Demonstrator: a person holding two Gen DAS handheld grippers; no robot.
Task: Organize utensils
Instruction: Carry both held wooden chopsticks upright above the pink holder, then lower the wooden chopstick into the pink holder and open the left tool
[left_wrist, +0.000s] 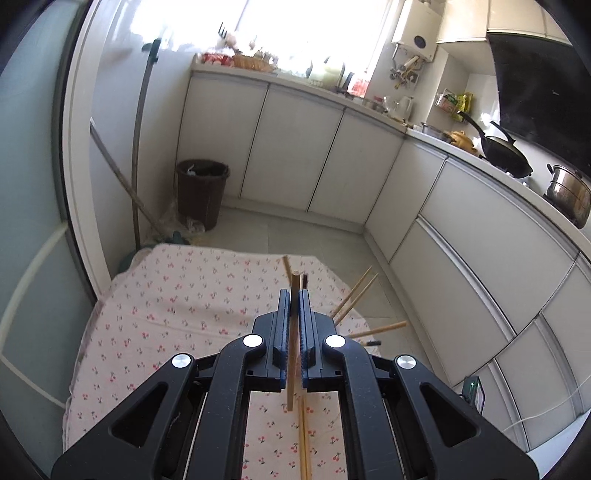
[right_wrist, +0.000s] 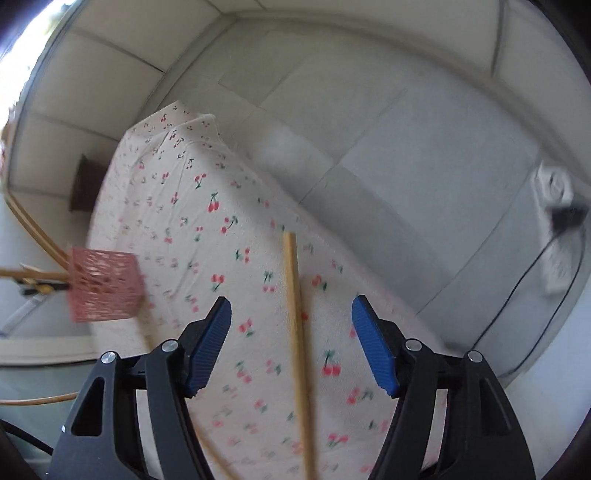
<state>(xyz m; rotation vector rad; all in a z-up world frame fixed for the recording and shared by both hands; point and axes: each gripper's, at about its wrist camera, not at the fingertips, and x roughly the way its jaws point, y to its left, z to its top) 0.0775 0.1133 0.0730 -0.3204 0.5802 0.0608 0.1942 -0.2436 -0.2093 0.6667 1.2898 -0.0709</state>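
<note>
My left gripper (left_wrist: 294, 295) is shut on a wooden chopstick (left_wrist: 293, 350) that stands between its blue pads, held above the cherry-print tablecloth (left_wrist: 166, 295). Below it two more chopsticks (left_wrist: 304, 443) lie on the cloth. Several chopstick ends (left_wrist: 356, 293) stick out to the right from behind the gripper. In the right wrist view my right gripper (right_wrist: 291, 301) hangs open over a single chopstick (right_wrist: 295, 325) lying on the cloth (right_wrist: 177, 206), one pad on either side and neither touching it. A pink lattice holder (right_wrist: 103, 288) with chopsticks in it sits at the cloth's left edge.
A dark waste bin (left_wrist: 202, 192) and a broom handle (left_wrist: 142, 129) stand beyond the table's far-left corner. White cabinets (left_wrist: 295, 147) line the far and right walls, with a wok (left_wrist: 506, 153) and a steel pot (left_wrist: 569, 192) on the counter. A power strip (right_wrist: 557, 236) lies on the floor.
</note>
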